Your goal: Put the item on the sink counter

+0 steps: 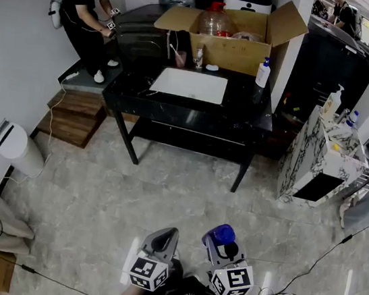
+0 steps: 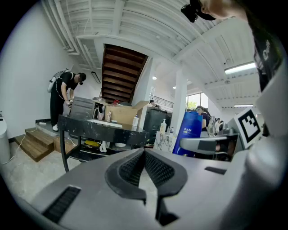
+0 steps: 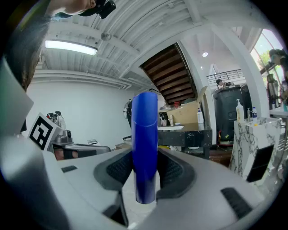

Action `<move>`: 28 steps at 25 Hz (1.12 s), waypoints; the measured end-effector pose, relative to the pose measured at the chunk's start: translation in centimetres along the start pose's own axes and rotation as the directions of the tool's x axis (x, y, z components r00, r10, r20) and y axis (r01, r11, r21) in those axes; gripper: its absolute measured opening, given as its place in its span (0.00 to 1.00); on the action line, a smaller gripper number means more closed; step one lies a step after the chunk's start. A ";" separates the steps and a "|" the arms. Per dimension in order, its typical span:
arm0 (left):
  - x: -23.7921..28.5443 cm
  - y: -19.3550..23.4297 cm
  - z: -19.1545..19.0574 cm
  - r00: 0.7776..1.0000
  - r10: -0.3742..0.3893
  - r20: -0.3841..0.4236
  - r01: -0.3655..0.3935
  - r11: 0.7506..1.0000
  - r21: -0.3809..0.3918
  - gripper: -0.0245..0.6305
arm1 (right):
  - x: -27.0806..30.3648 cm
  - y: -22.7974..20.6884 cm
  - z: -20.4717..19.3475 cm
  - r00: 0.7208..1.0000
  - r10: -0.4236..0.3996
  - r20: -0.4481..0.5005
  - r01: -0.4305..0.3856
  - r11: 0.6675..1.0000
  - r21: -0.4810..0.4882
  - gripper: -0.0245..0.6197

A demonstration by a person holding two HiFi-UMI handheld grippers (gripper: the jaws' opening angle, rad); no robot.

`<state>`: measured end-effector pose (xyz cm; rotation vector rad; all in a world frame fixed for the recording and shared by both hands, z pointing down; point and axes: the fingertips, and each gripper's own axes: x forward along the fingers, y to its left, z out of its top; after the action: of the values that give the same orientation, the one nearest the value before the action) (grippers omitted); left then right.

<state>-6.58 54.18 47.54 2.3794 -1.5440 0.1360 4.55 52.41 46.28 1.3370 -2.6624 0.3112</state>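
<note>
Jaws: right gripper (image 3: 145,167) clamps blue bottle (image 3: 145,130) low on its body; left gripper (image 2: 144,155) closed, empty. Bottle probably stiff, slick, top-heavy.

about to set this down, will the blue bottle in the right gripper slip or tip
The blue bottle looks rigid: the right gripper clamps its sides with no visible denting. Its smooth, glossy skin may slide if the grip loosens. Tall and thin seen edge-on, it could tip on the sink counter if released tilted.
</note>
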 end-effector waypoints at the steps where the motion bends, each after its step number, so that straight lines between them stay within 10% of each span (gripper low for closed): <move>1: 0.1 0.5 -0.1 1.000 0.006 -0.001 -0.006 1.000 -0.005 0.05 | 0.3 0.0 0.0 1.000 -0.002 -0.004 0.002 1.000 -0.010 0.27; 28: 9.0 10.9 4.5 0.995 -0.099 0.025 0.099 0.995 0.027 0.05 | 13.0 -2.1 2.4 0.996 -0.091 -0.016 0.092 0.995 0.025 0.28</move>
<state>-13.06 40.83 47.62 2.4812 -1.4405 0.1034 -1.60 40.56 47.11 1.4533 -2.5841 0.3436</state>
